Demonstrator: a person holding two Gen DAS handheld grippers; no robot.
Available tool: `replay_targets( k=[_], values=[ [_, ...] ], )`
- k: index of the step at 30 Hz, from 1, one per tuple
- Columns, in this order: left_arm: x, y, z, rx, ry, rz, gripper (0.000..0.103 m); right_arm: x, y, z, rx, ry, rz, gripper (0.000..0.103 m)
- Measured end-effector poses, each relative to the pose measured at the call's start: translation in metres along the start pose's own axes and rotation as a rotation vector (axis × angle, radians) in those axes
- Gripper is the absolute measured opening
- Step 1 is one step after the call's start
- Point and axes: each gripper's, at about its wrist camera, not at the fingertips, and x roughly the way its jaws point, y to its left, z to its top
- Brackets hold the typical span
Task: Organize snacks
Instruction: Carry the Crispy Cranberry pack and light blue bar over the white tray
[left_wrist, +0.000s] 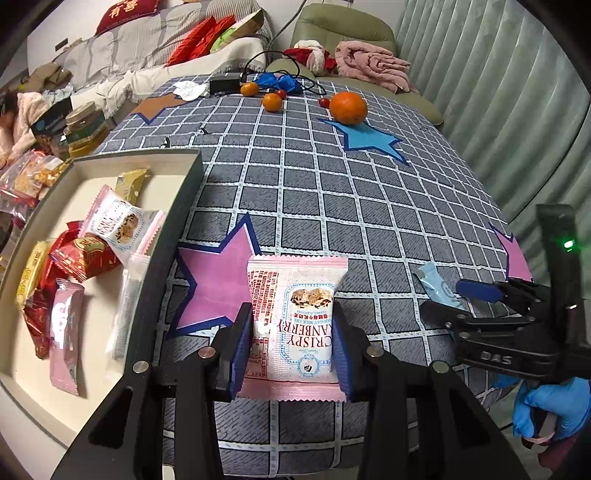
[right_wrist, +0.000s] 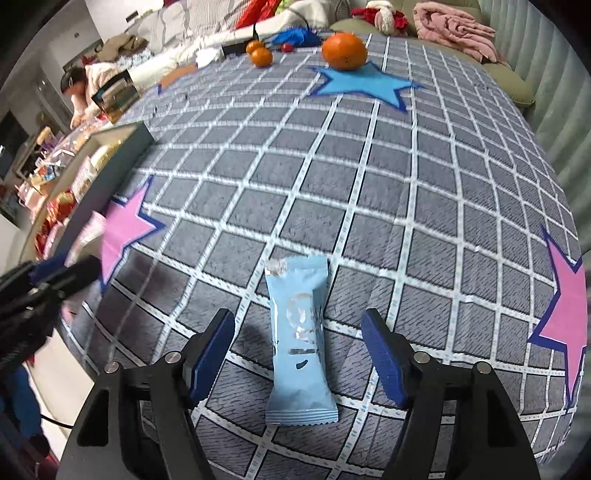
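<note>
Tray (left_wrist: 192, 192) wall beside pink packet (left_wrist: 295, 317) — tablecloth (left_wrist: 332, 203) beyond.

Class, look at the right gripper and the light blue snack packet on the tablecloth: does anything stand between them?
Nothing visible does. The right gripper is open, its pads standing either side of the light blue packet, which lies flat on the tablecloth.
</note>
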Motion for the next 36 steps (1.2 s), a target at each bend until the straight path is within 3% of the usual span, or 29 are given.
replay_targets(
  k=[2,3,4,15,19,23,26,28,30,32,34,36],
  values=[
    [-0.005,0.002,0.000,-0.001,-0.012,0.001,0.043,0.000,0.005,0.000,-0.034,-0.008,-0.059,0.043],
    [-0.008,0.003,0.000,-0.003,-0.016,0.001,0.043,-0.001,0.004,0.001,-0.028,-0.007,-0.047,0.029],
    [-0.010,0.005,0.000,-0.006,-0.021,0.001,0.043,-0.002,0.003,0.001,-0.017,-0.002,-0.039,0.026],
    [-0.037,0.048,0.004,-0.077,-0.069,0.010,0.043,-0.028,0.024,0.023,0.047,-0.059,0.135,0.025],
    [-0.047,0.066,0.006,-0.107,-0.092,0.028,0.043,-0.034,0.046,0.036,0.016,-0.083,0.146,0.025],
    [-0.052,0.079,0.002,-0.127,-0.097,0.042,0.043,-0.016,0.061,0.042,-0.033,-0.024,0.116,0.025],
    [-0.055,0.084,-0.001,-0.139,-0.103,0.045,0.043,0.003,0.062,0.038,-0.029,0.032,0.053,0.032],
    [-0.056,0.086,-0.003,-0.141,-0.104,0.050,0.043,0.011,0.062,0.034,-0.013,0.043,0.036,0.075],
    [-0.056,0.088,-0.003,-0.140,-0.103,0.062,0.043,0.017,0.062,0.031,-0.004,0.047,0.012,0.075],
    [-0.057,0.091,-0.004,-0.142,-0.103,0.074,0.043,0.020,0.067,0.029,-0.025,0.031,-0.032,0.066],
    [-0.058,0.095,-0.003,-0.147,-0.104,0.085,0.043,0.017,0.074,0.028,-0.060,0.017,-0.037,0.024],
    [-0.059,0.100,-0.003,-0.153,-0.104,0.096,0.043,0.013,0.077,0.029,-0.069,0.014,-0.023,0.024]
  ],
)
